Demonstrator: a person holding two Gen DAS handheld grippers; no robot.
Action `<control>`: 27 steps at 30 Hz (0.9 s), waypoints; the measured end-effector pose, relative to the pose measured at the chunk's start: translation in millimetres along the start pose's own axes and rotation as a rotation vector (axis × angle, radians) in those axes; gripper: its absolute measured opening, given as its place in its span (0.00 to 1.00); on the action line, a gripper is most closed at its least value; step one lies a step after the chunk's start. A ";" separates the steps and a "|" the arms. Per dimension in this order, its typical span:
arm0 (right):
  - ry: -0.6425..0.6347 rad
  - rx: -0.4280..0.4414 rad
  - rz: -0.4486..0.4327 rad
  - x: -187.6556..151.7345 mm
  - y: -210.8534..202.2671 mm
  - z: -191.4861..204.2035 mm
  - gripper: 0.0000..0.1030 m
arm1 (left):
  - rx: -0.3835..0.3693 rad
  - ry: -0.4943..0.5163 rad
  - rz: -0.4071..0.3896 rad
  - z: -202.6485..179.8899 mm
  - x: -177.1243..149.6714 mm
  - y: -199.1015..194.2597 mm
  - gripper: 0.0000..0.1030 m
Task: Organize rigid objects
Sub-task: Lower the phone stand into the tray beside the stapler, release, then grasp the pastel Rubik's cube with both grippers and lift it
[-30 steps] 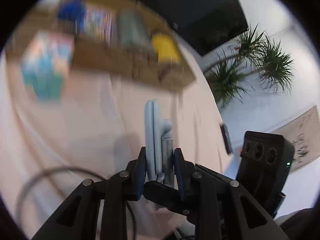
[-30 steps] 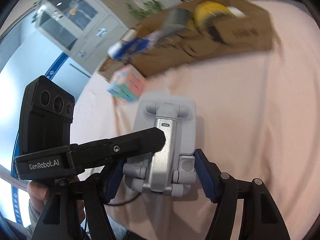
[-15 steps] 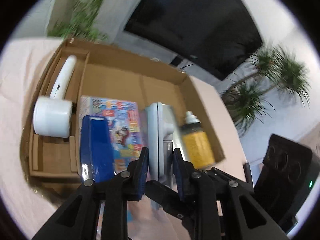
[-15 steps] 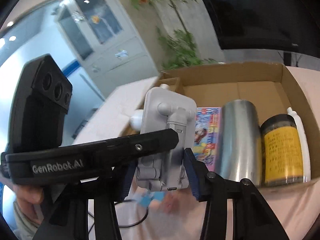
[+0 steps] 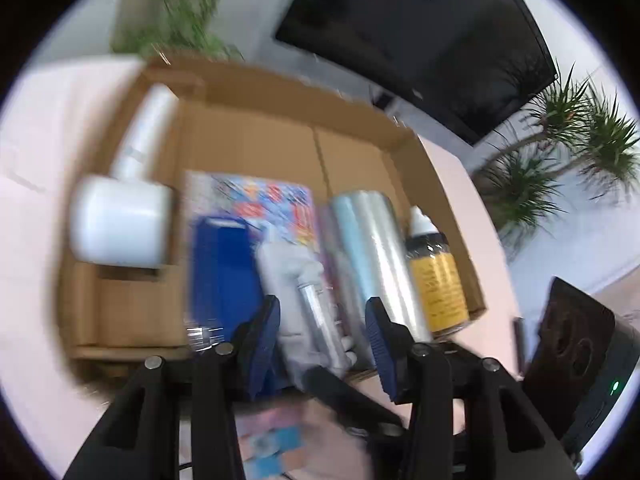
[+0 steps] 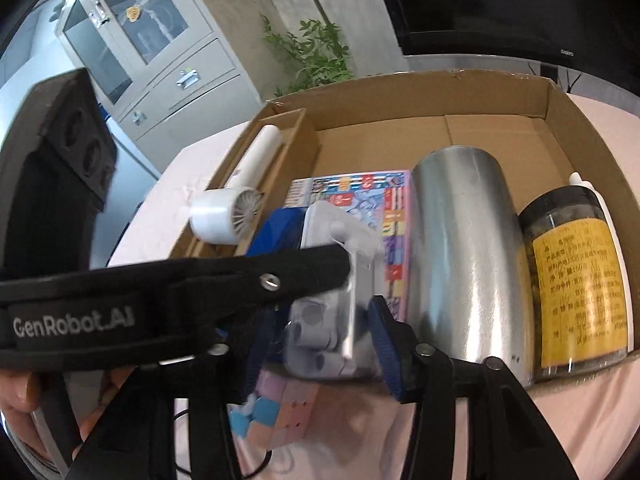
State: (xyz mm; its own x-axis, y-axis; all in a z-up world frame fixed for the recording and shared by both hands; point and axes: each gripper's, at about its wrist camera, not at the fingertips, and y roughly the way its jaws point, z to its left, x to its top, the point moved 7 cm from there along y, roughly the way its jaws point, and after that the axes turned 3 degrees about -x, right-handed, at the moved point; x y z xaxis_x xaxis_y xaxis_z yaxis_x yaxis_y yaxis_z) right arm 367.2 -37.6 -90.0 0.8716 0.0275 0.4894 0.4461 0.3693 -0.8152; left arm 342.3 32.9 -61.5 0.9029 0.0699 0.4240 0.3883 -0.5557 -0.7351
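A grey folding phone stand [image 5: 304, 300] [image 6: 340, 292] lies tilted over the front edge of the cardboard box [image 5: 248, 128] [image 6: 500, 96], between a blue case [image 5: 224, 268] and a silver can [image 5: 372, 256] [image 6: 468, 252]. My left gripper [image 5: 322, 328] is open, its pads apart on both sides of the stand. My right gripper [image 6: 320, 344] is open around the stand's near end. The left gripper's black finger crosses the right wrist view in front of the stand.
The box also holds a white handheld fan [image 6: 236, 200], a colourful flat pack [image 6: 356, 196] and a yellow-labelled jar [image 6: 576, 284]. A pastel puzzle cube [image 6: 280, 412] and a black cable lie on the pink cloth in front of the box.
Both grippers carried the stand from the cloth up to the box. The left jaws, shut on it half a second ago, have opened, and the stand has tipped down among the box's contents.
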 end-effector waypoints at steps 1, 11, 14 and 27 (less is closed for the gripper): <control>-0.011 0.000 -0.018 0.1 -4.5 0.2 0.68 | 0.024 0.014 -0.038 1.3 -1.3 -15.1 0.43; -0.218 -0.167 -0.301 -52.5 -76.3 -5.9 0.64 | 0.526 0.174 -0.442 24.2 -52.6 -145.8 0.65; -0.208 -0.109 -0.257 -77.6 -70.6 -4.9 0.30 | 0.445 0.108 -0.341 41.2 -74.2 -114.7 0.12; -0.365 0.161 -0.089 -112.8 12.5 37.3 0.91 | 0.059 -0.112 -0.150 66.9 -93.2 1.1 0.77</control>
State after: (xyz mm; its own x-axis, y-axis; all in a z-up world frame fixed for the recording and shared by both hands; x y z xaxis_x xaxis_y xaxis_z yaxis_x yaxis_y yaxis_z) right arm 266.9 -1.4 -143.8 0.6888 0.3055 0.6574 0.4539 0.5254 -0.7197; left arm 271.0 81.2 -137.2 0.8475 0.2420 0.4724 0.5275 -0.4830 -0.6989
